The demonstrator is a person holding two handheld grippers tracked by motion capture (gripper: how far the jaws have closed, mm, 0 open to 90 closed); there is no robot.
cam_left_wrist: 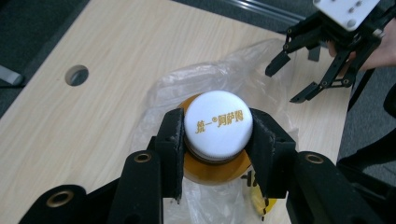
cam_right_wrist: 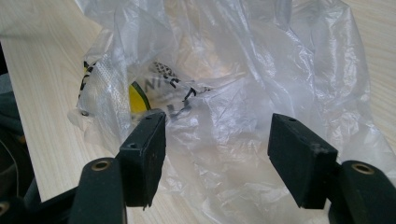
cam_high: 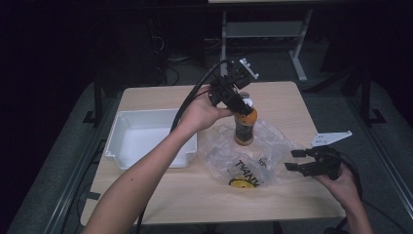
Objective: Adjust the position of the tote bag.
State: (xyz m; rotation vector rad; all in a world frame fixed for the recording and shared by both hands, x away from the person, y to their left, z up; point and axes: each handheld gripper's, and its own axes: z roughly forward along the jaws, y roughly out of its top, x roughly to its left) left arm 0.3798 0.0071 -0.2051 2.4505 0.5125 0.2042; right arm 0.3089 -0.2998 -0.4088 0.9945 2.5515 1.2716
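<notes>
The left gripper (cam_high: 242,105) holds a bottle (cam_high: 244,127) by its white cap (cam_left_wrist: 218,123). Its two black jaws press on both sides of the cap. The bottle is full of an orange drink. It stands straight up over the clear plastic bag (cam_high: 243,156), near the middle of the table (cam_high: 146,195). In the high view its bottom looks to be at the bag's top edge, but I cannot tell if it touches the bag or hangs just above it. In the left gripper view the bag lies under the bottle.

The right gripper (cam_high: 298,160) is near the right edge of the bag. Its jaws are apart and grip nothing. In the right gripper view the bag sits just past the jaws, with crinkled plastic showing between them. I cannot tell if the tips touch the plastic. The bag has black letters and a yellow patch (cam_right_wrist: 137,99) on it.

A white tray (cam_high: 127,130) sits on the left part of the table, beside the bag. The person's left arm reaches over the tray's near corner.
</notes>
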